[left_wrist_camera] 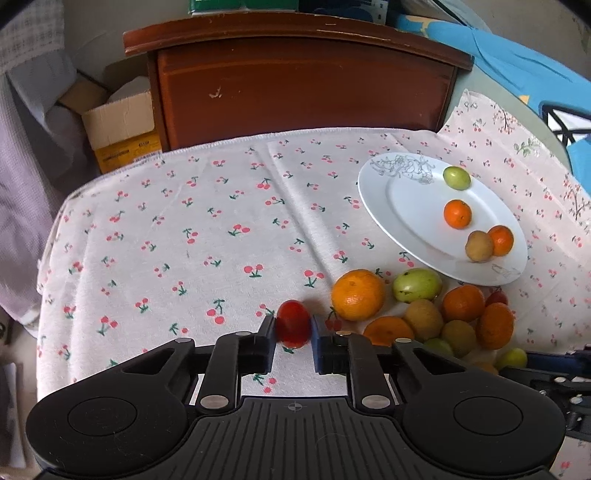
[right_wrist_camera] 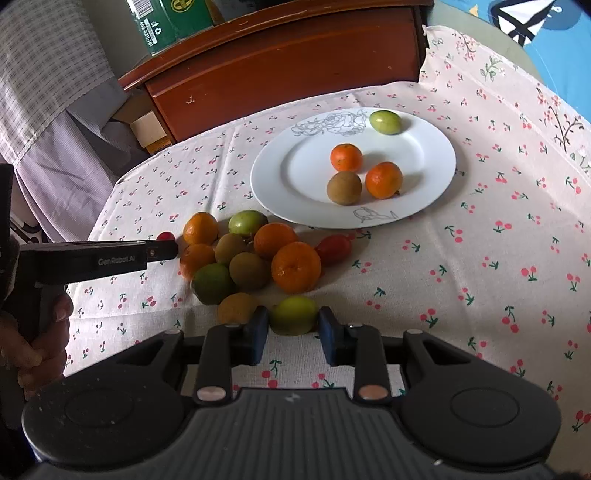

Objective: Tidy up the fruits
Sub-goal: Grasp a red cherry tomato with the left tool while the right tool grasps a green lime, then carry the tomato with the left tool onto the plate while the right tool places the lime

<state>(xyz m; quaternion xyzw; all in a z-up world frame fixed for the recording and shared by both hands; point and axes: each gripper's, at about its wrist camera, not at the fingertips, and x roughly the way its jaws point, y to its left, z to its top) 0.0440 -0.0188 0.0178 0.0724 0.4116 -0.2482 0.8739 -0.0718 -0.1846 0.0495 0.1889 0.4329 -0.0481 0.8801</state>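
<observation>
Now the left gripper [left_wrist_camera: 293, 326] is squeezing a small red fruit [left_wrist_camera: 293, 324] just beside the fruit pile [right_wrist_camera: 251, 254], near the white plate [right_wrist_camera: 280, 177]. The right gripper [right_wrist_camera: 293, 325] is closed on a green fruit [right_wrist_camera: 293, 314] at the pile's near edge. Both fruits look light, round, smooth and probably a bit soft. Hold them gently around the middle, or they could squash or slip.

left gripper [right_wrist_camera: 162, 251]: "GenRobot.AI" | green box [right_wrist_camera: 173, 20]: barcode, recycling marks, digits too small to read | yellow carton [left_wrist_camera: 122, 147]: print illegible
</observation>
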